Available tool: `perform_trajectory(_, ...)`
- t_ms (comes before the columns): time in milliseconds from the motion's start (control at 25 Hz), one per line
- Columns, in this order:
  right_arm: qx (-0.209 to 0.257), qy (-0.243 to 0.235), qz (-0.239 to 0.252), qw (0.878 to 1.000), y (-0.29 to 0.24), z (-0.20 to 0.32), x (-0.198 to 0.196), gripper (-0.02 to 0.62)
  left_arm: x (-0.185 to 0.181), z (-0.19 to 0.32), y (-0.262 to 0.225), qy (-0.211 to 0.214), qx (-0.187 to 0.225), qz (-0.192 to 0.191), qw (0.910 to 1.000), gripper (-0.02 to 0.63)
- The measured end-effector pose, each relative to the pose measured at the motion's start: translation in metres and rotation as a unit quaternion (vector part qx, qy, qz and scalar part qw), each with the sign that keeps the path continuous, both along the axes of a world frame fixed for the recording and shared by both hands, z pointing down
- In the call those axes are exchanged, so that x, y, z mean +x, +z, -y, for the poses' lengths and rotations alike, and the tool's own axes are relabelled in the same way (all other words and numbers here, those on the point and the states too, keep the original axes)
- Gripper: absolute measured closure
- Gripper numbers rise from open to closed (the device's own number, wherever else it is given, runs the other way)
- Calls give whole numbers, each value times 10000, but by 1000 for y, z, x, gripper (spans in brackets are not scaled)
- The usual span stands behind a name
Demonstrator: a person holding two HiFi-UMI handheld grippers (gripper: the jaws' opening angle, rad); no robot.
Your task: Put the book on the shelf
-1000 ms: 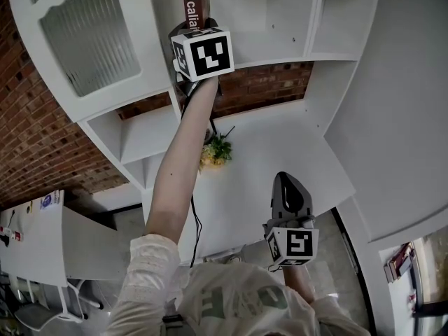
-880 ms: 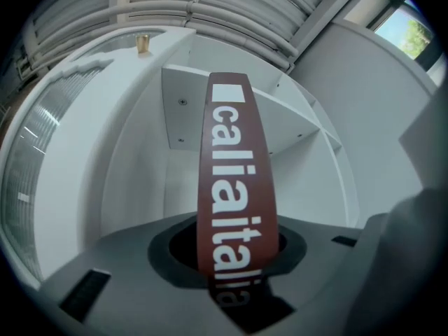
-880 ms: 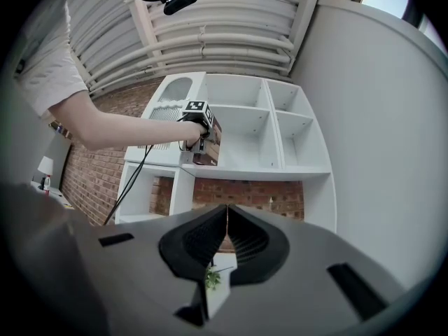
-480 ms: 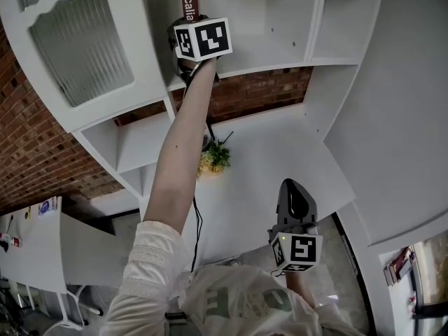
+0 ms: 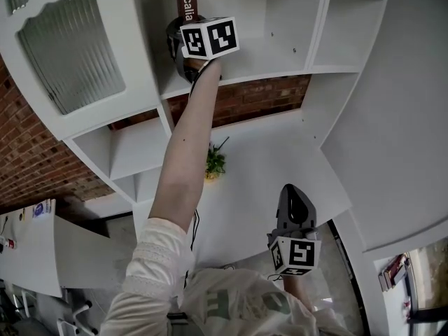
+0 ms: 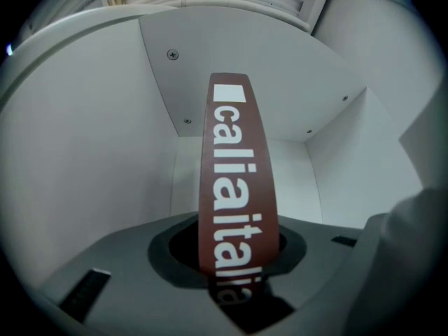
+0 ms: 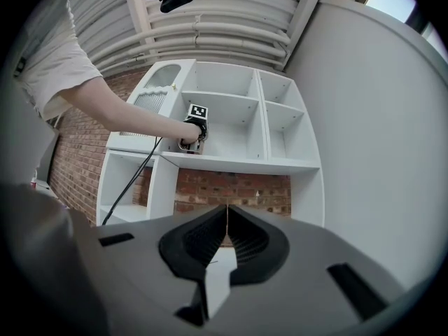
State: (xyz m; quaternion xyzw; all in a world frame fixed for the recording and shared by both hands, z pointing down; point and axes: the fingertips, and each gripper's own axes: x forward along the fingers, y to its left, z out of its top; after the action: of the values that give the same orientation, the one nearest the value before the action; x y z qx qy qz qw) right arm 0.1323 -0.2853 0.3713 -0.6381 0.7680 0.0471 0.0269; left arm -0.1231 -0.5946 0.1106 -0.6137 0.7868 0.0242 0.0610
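The left gripper (image 6: 234,261) pinches the lower end of the slim brown white-lettered book (image 6: 234,173), holding it upright inside an upper compartment of the white wooden shelf unit (image 5: 280,65); the right gripper (image 7: 225,222), jaws pressed together and empty, hangs well below that unit, near a small green plant (image 5: 215,163)

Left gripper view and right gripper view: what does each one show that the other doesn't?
Only the left gripper view: the brown book with white lettering up close, clamped in the left gripper, with one compartment's bare walls around it. Only the right gripper view: the right gripper, jaws shut on nothing, the person's outstretched arm and the red brick wall. Both: the white shelf unit.
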Motion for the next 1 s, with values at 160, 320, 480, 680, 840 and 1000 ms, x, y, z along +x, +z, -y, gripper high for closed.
perform_trajectory(160, -51, 15, 23, 10000, 4, 6, 2, 578, -5, 9, 0, -20, -9, -16, 10000, 449)
perform_trajectory(320, -53, -5, 19, 10000, 4, 13, 0, 578, -9, 16, 0, -21, 14, -8, 10000, 449)
perform_trajectory(480, 12, 13, 49, 10000, 2, 16, -2, 578, -11, 22, 0, -4, 17, -3, 10000, 449)
perform_trajectory(680, 62, 25, 60, 10000, 1, 20, -2, 578, -11, 23, 2, -52, 5, 49, 10000, 449)
perform_trajectory(840, 99, 26, 80, 9999, -1, 21, -3, 578, -12, 24, 2, -125, -13, 93, 9999, 449)
perform_trajectory(1000, 136, 74, 167, 9997, -3, 14, -3, 578, -13, 23, 4, -107, -38, 112, 9999, 448)
